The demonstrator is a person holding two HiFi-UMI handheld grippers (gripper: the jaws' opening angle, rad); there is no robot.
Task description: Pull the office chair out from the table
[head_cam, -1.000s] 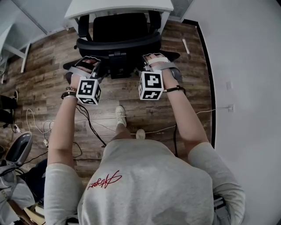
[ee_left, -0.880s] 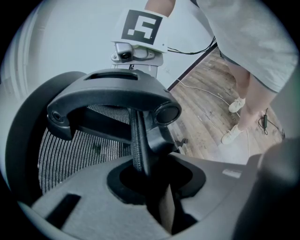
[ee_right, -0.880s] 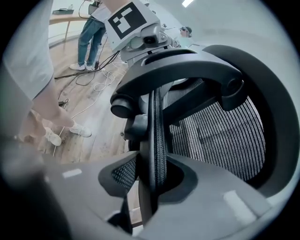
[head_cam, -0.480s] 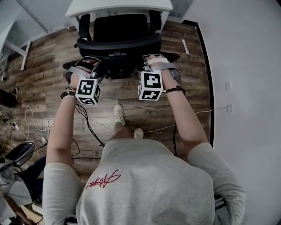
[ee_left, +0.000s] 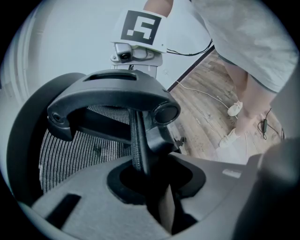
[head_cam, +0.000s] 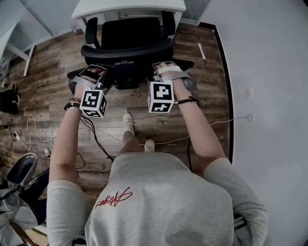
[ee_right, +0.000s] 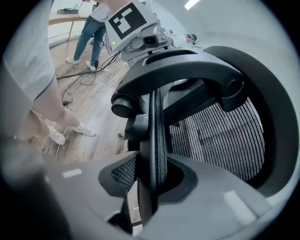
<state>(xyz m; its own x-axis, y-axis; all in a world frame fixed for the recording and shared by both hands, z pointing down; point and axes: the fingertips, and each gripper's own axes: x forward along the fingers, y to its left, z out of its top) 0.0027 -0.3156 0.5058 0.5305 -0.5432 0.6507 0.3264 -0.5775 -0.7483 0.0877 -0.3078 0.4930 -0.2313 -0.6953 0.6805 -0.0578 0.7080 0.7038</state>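
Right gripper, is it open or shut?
Shut: the right gripper clamps the chair's backrest edge between its fingers.

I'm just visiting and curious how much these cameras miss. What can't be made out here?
- Office chair wheels: head view, mostly hidden under its seat and backrest.
- Table: head view, cut off by the top edge.
- Left claw and right claw tips: head view, hidden behind the marker cubes; the gripper views show both clamped on the backrest's rim.
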